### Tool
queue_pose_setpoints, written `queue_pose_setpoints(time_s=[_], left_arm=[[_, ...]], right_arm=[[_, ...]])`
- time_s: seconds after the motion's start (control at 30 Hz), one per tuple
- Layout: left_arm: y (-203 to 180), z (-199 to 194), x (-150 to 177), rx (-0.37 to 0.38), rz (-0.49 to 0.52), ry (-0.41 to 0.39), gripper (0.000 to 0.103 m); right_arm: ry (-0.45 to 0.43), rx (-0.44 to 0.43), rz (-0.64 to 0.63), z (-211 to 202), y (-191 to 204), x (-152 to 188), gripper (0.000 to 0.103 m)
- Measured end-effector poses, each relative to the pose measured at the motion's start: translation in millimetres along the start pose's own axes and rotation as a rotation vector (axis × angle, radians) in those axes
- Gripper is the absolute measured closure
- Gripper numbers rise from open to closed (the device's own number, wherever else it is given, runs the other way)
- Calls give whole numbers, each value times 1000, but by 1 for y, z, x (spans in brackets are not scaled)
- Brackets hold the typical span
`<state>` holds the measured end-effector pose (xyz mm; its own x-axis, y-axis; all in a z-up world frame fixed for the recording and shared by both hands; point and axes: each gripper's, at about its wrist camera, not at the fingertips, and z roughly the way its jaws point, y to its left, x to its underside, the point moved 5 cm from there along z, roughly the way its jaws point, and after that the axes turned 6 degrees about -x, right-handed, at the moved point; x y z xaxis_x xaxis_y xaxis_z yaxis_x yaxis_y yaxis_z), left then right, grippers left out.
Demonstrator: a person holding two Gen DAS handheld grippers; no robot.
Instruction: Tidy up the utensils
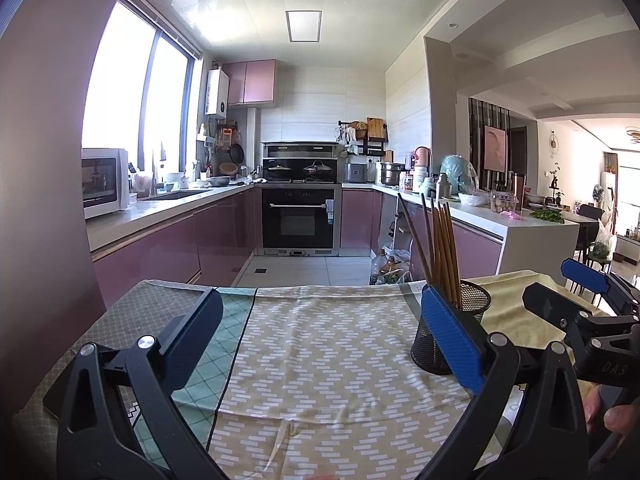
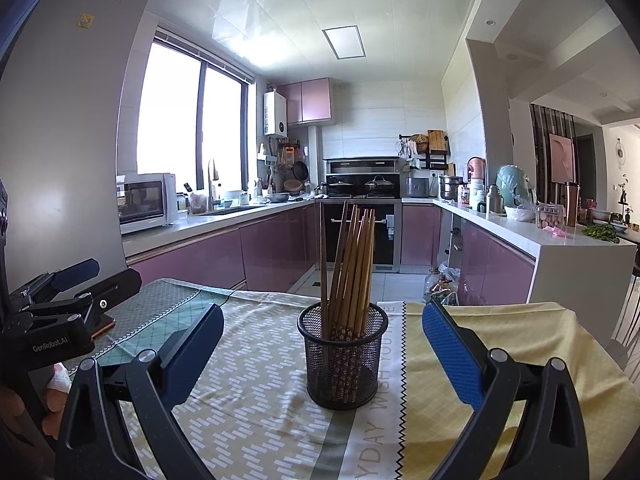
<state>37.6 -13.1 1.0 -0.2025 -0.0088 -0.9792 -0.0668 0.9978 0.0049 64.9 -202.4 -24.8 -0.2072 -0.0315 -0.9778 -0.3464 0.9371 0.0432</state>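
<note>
A black mesh cup [image 2: 343,364] stands upright on the cloth-covered table [image 2: 256,400] and holds several brown chopsticks [image 2: 352,264] that lean slightly. My right gripper [image 2: 324,311] is open, one finger on each side of the cup, touching neither the cup nor the chopsticks. My left gripper [image 1: 320,296] is open over bare cloth with nothing between its fingers. In the left wrist view the cup [image 1: 478,300] sits just behind the blue pad of the right-hand finger [image 1: 448,336], partly hidden by it. The right gripper [image 1: 560,286] shows at the far right edge there.
The table's far edge [image 1: 320,286] drops to a tiled kitchen floor with bottles and bags [image 1: 390,268]. Purple cabinets and white counters [image 2: 520,232] lie beyond. A flat dark object [image 2: 106,322] lies on the cloth under the left gripper [image 2: 116,272]. A person's fingers [image 1: 616,416] hold the handles.
</note>
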Motion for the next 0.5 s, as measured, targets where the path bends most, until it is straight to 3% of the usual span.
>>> queue_pose_setpoints(time_s=[0.5], left_arm=[[-2, 0, 0, 3, 1, 0, 5]], right_arm=[[-2, 1, -3, 0, -1, 0, 7]])
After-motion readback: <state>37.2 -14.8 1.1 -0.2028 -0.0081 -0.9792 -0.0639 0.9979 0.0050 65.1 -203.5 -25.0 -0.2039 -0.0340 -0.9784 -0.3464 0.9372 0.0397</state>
